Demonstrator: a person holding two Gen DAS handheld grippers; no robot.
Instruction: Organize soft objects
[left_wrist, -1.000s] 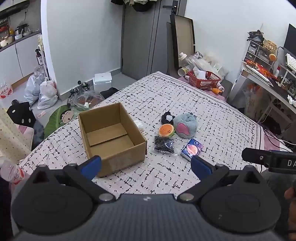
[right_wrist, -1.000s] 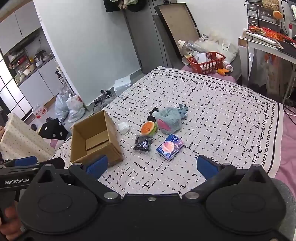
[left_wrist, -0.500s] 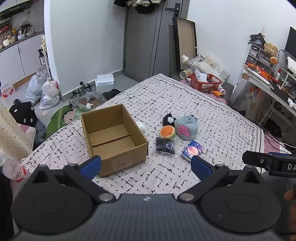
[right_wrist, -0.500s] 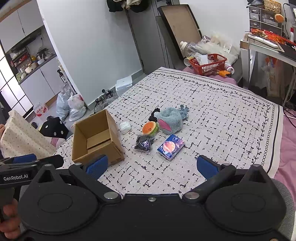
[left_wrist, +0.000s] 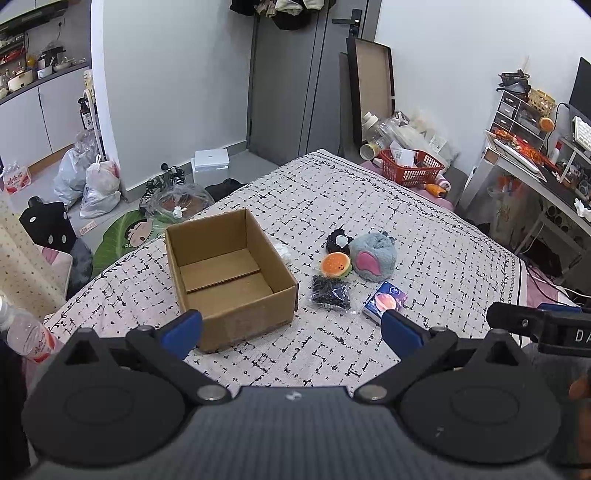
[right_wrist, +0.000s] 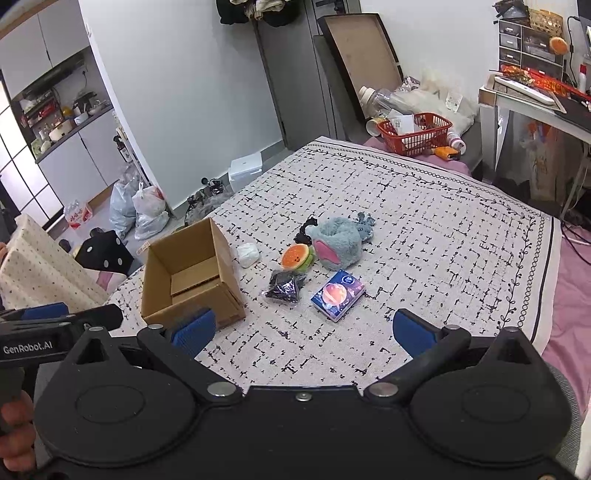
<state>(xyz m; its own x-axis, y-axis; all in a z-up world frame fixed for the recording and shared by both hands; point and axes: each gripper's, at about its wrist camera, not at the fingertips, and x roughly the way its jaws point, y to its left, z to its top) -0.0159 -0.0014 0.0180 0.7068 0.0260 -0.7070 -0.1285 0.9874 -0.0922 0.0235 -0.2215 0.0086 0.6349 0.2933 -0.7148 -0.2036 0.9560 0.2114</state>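
An open cardboard box (left_wrist: 229, 273) (right_wrist: 188, 273) stands empty on the patterned bedspread (left_wrist: 369, 206). To its right lie a grey plush (left_wrist: 373, 254) (right_wrist: 338, 242), an orange burger plush (left_wrist: 335, 264) (right_wrist: 295, 257), a small black toy (left_wrist: 338, 240), a black packet (left_wrist: 330, 293) (right_wrist: 286, 288), a blue tissue pack (left_wrist: 384, 301) (right_wrist: 338, 294) and a white soft lump (right_wrist: 247, 254). My left gripper (left_wrist: 291, 328) is open above the bed's near edge, short of the box. My right gripper (right_wrist: 303, 332) is open too, nothing between its fingers.
A red basket (left_wrist: 412, 171) and bottles sit beyond the bed's far end. A desk (left_wrist: 535, 173) stands at the right. Bags (left_wrist: 92, 181) and clutter cover the floor at the left. A water bottle (left_wrist: 26, 332) lies at the near left.
Both views have drifted slightly back and up, so the box and toys sit a little farther off. Both grippers stay open. Nothing on the bed has moved.
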